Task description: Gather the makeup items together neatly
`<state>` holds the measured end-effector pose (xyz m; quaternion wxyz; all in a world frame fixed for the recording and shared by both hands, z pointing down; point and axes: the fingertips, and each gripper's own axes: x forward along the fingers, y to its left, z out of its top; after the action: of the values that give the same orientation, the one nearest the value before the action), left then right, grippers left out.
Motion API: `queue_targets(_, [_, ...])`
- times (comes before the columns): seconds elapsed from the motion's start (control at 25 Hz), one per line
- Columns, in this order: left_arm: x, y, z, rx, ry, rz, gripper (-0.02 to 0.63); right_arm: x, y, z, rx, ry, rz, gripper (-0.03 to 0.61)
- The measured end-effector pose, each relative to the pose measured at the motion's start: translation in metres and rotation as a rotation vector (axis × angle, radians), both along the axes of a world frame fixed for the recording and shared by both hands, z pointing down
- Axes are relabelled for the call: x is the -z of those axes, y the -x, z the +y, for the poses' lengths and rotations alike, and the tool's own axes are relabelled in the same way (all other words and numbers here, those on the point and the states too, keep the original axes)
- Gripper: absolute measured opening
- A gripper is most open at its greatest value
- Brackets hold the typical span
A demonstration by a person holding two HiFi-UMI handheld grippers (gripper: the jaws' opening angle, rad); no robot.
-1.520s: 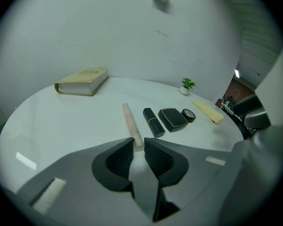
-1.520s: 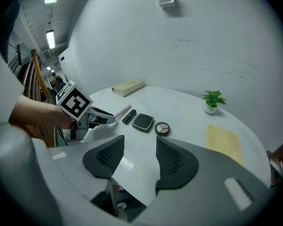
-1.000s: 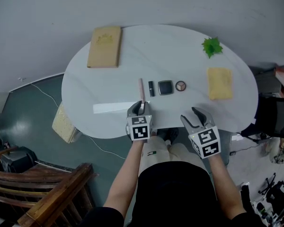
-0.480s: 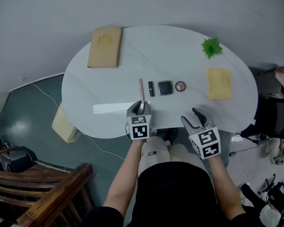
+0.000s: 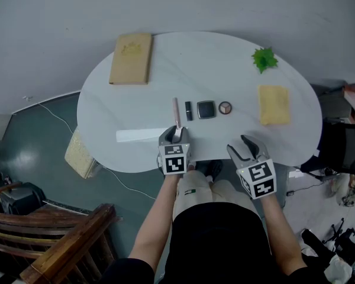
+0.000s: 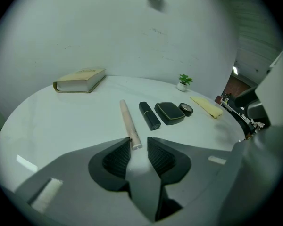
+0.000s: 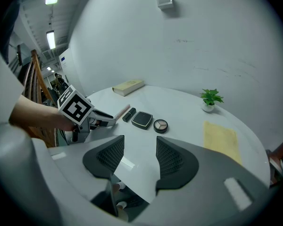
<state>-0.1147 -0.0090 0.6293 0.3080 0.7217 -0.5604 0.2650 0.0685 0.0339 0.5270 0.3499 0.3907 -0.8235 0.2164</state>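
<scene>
Nearest, the fingers of the right gripper (image 7: 139,142) are held apart with nothing between them, over the near edge of the white oval table (image 5: 136,117). The fingers of the left gripper (image 6: 139,145) have just been opened. The near end of the slim pale-pink tube (image 6: 129,124) lies between their tips, close against the left one, and a gap is seen at the right one. It is therefore judged to be let go onto the table rather than gripped. From those tips the tube's long axis runs almost straight away, its far end pointed at the table's far side. Beyond the fingers and just right of the tube, a black lipstick case (image 6: 149,115), a dark square compact (image 6: 170,113) and a small round eyeshadow pot (image 6: 186,109) are lined up in a row, the case laid roughly parallel to the tube. With the tube placed beside them, the gathering is judged nearly complete.
</scene>
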Motion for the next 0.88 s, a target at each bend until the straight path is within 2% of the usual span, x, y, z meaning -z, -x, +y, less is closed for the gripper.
queue_targets(0.88, [0.0005,0.0007,0.0001,0.024,-0.018,0.022,0.138,0.0003,-0.0013,0.0031,0.006,-0.006,0.002,0.222])
